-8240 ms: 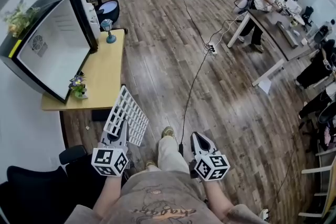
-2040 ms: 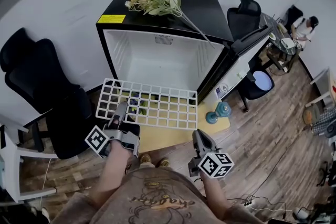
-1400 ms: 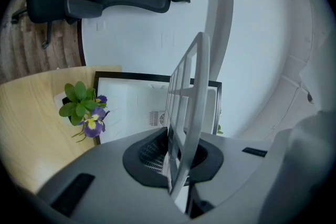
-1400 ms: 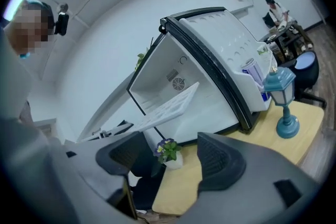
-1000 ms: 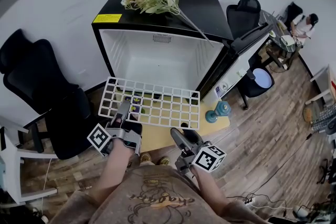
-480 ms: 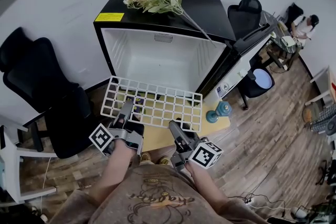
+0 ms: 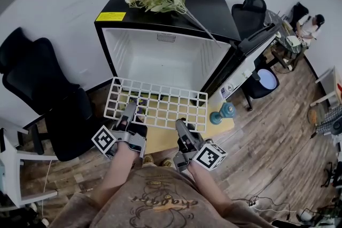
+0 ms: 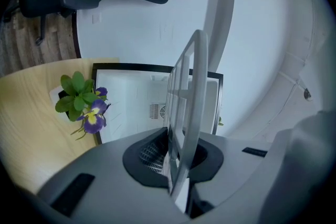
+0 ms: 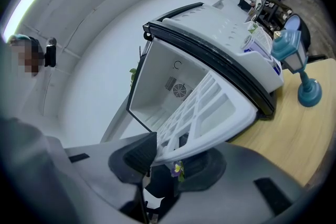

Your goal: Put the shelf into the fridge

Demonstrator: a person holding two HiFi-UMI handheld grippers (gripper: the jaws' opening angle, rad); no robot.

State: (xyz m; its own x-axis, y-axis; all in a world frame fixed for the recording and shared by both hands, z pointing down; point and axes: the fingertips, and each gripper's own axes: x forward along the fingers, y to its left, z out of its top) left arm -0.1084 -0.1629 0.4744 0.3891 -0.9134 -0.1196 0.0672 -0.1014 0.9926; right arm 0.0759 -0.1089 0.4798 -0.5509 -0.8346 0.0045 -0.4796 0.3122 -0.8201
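Our right gripper [image 7: 180,125] swung in, closing on the shelf [image 7: 160,110] the left gripper [image 7: 131,108] clamps; tilted, it could snag the fridge [image 7: 214,8] rim.

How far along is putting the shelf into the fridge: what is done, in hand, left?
Done: the fridge stands open, with the wire shelf held before its mouth. In hand: the left gripper clamps the near edge; the right gripper has just been closing its jaws onto it. Left: slide it inside.
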